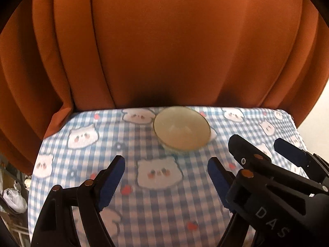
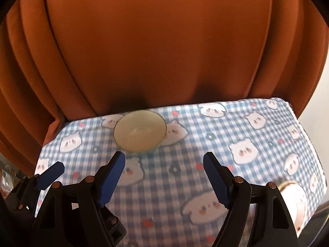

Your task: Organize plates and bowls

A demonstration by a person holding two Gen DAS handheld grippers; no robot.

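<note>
Both hand-held grippers, left [image 1: 166, 180] and right [image 2: 163, 178], are held wide, empty; bowl [image 1: 182, 128] near tabletop [image 1: 82, 164] back edge could be knocked off.

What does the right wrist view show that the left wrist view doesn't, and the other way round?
Only the right wrist view: a second, pale dish at the tablecloth's near right edge, partly behind the gripper. Only the left wrist view: white bags beyond the table's left side. Both: the cream bowl upright near the orange curtain, and the left gripper and right gripper, both open and empty.
</note>
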